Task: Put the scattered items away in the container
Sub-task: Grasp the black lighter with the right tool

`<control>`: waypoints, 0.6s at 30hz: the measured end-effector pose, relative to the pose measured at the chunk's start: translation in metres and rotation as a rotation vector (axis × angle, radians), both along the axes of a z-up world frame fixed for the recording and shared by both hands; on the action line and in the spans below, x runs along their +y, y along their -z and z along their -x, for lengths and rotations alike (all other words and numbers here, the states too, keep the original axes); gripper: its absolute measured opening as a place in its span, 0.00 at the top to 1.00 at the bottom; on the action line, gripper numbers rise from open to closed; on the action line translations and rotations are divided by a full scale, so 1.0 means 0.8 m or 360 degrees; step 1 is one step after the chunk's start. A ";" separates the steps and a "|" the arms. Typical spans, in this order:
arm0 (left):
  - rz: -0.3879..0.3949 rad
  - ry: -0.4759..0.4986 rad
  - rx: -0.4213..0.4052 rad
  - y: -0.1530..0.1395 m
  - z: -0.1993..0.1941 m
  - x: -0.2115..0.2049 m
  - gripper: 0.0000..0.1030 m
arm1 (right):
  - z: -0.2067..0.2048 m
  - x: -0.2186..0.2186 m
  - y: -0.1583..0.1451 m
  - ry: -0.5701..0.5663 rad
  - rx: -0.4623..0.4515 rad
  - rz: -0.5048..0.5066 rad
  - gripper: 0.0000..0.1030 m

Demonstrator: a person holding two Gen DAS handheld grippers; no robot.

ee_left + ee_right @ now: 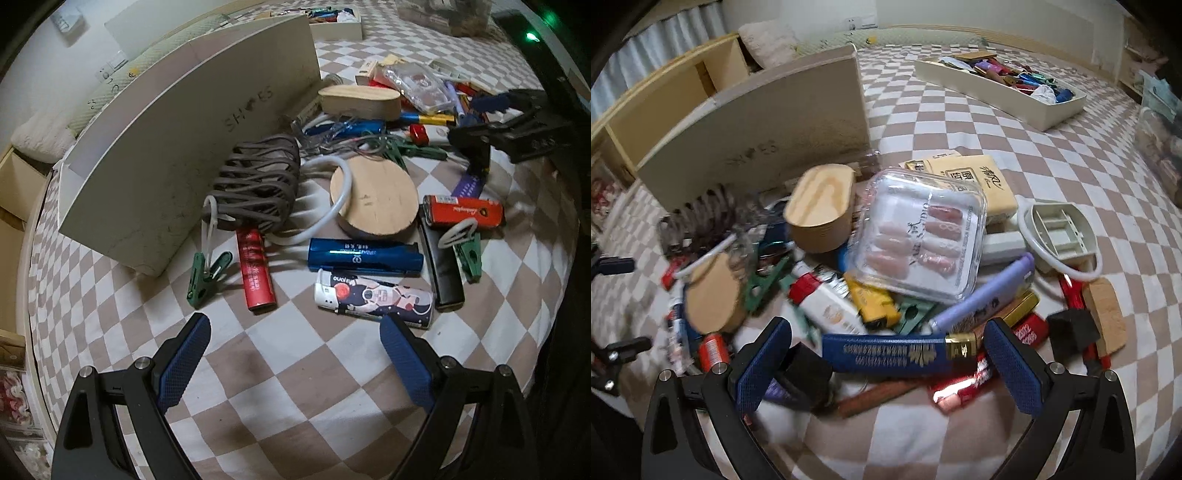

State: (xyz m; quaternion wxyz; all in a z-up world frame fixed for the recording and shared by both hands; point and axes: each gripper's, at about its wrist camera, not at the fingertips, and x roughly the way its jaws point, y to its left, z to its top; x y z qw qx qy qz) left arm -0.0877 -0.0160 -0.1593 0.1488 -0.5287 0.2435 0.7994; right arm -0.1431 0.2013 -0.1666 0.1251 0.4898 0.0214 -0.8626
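Hovering over checkered bedding (pixel 295 398), both grippers angled steeply down at the clutter. Left gripper (pixel 295 332): jaws spread wide, nothing between the pads, tips just short of the white astronaut-print lighter (pixel 373 299), which lies flat beside a blue lighter (pixel 365 254) and a red lighter (pixel 255 269). Right gripper (pixel 886 347): jaws likewise spread, straddling a long dark-blue lighter with gold cap (pixel 894 354); pads not seen pressing on it, so read as released (picture blurred, contact hard to judge). Container taken to be the white shoe box (pixel 166 147), standing just behind the pile with its wall facing the items; a second white tray (pixel 1015 92), already filled, well apart at the far side.

Handling judgement: lighters light, rigid, glossy, likely slippery on the rounded faces. Best taken across the narrow width near mid-length, pads on the flat sides, not at the cap end. Astronaut lighter lies clear of its neighbours on the near side, so an easy approach. Dark-blue one rests atop other pieces (may drag them along when lifted).
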 end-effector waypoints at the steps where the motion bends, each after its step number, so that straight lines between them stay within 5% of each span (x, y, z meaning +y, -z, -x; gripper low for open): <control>1: 0.0003 -0.0004 -0.0002 0.001 0.001 0.000 0.09 | 0.004 -0.002 0.002 0.0005 0.0013 -0.0049 0.00; 8: -0.0009 -0.0059 -0.0017 0.004 0.008 -0.013 0.09 | 0.000 -0.020 0.020 -0.0130 0.0034 -0.0439 0.00; 13: -0.0022 -0.0060 -0.0026 0.006 0.010 -0.016 0.09 | -0.025 0.016 0.018 -0.0086 -0.0028 -0.0368 0.00; 16: -0.0027 -0.0044 -0.0038 0.008 0.009 -0.012 0.09 | -0.031 0.051 0.024 -0.0009 -0.0129 -0.0143 0.00; 18: -0.0034 -0.0022 -0.0048 0.010 0.006 -0.008 0.09 | -0.040 0.060 0.021 -0.0020 -0.0103 -0.0130 0.00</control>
